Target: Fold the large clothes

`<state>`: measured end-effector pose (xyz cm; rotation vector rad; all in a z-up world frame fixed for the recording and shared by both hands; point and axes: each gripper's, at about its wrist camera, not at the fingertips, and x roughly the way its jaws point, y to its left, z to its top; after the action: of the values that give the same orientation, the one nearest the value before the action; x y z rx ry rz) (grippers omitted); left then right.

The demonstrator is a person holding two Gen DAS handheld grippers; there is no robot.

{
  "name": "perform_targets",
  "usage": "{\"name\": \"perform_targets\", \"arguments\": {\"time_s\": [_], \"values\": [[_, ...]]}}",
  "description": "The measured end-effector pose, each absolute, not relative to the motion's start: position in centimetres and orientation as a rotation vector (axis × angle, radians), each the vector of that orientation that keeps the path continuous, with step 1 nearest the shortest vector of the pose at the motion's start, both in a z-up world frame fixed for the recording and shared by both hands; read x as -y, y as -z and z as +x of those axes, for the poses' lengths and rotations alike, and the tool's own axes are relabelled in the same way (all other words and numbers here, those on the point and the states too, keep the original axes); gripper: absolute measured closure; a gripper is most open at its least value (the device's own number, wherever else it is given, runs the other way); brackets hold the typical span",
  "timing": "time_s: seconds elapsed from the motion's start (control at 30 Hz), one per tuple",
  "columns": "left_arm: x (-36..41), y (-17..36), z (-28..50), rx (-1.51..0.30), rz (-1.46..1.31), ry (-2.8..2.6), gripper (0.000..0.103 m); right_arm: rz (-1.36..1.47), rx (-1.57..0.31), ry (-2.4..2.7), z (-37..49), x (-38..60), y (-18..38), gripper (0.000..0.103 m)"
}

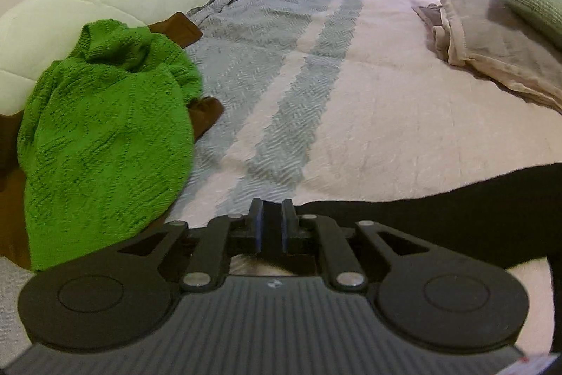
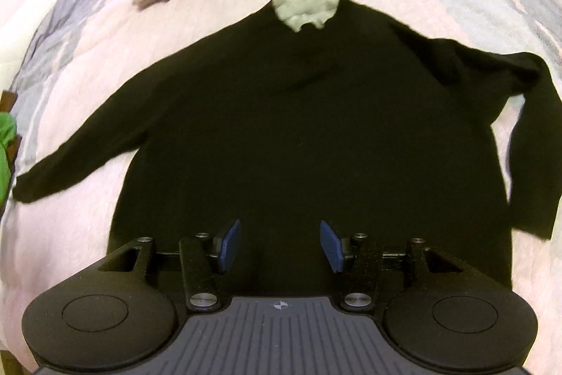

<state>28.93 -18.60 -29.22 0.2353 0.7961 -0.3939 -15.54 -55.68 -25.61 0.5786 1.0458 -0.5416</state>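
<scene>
black sweater laid out flat, no fold made yet

i have the right gripper standing about half open with nothing between its blue pads, just above the hem of the black sweater, which lies spread on the bedspread ahead of it, one sleeve out to the left, the other bent down on the right; my left gripper is almost closed and empty, that left sleeve running off to its right, a green sweater bunched ahead-left; i judge sleeves and body all remain to fold
</scene>
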Motion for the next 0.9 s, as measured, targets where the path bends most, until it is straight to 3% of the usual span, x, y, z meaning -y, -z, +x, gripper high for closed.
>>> {"name": "perform_targets", "arguments": {"time_s": [0.23,0.53,0.7,0.9], "values": [[18.3,28.5,25.6,-0.843,0.245,0.476,0.092,0.587,-1.049,0.608,-17.2,56.2,24.5,0.055],[29.6,26.9,16.5,-0.867,0.285,0.709,0.086,0.551,-0.983,0.808,-26.3,65.9,22.8,0.055],[38.1,26.1,9.7,-0.849,0.337,0.789,0.084,0.616,-0.972,0.831,-31.7,73.4,25.5,0.055],[46.1,26.5,-0.6,-0.912,0.386,0.819,0.080,0.503,-1.100,0.561,-31.8,75.7,30.7,0.055]]}}
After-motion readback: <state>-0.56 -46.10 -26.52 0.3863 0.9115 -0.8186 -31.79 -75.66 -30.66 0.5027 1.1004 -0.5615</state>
